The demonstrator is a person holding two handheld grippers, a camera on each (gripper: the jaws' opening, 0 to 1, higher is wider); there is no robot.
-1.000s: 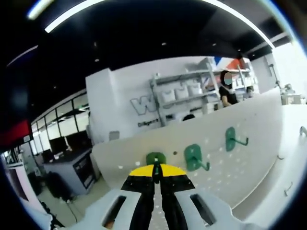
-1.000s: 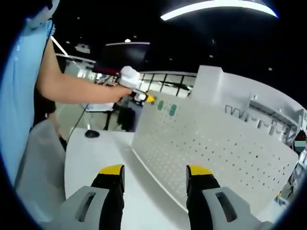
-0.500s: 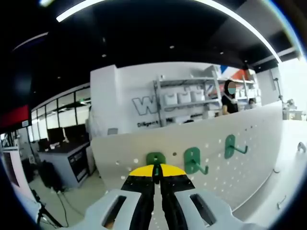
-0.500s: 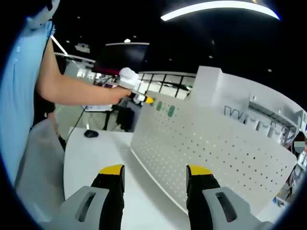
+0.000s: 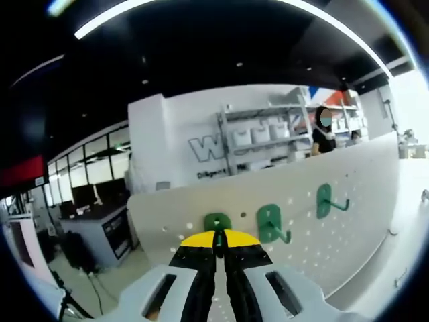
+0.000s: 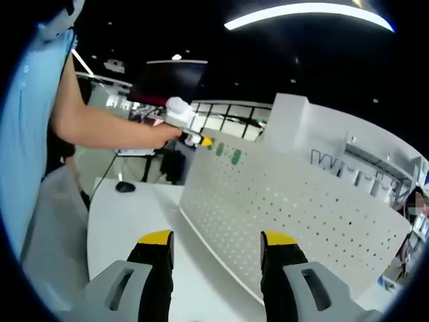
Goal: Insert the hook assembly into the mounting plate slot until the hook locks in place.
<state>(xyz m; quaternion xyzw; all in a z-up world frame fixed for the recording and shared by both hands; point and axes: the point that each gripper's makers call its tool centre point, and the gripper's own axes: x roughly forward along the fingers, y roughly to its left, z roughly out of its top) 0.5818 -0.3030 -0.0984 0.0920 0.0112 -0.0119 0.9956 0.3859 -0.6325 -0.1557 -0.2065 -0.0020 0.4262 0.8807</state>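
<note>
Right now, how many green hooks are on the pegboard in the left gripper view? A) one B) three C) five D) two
B: three green hooks sit along the white pegboard: one right at the left gripper tips, a second and a third further along.

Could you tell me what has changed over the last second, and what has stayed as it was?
Little has changed. The left gripper stays shut on the green hook, held at the top edge of the white pegboard; in the right gripper view it has edged slightly right along that edge. Nothing was taken or let go. The two mounted green hooks stay in place, and the right gripper stays open above the table.
</note>
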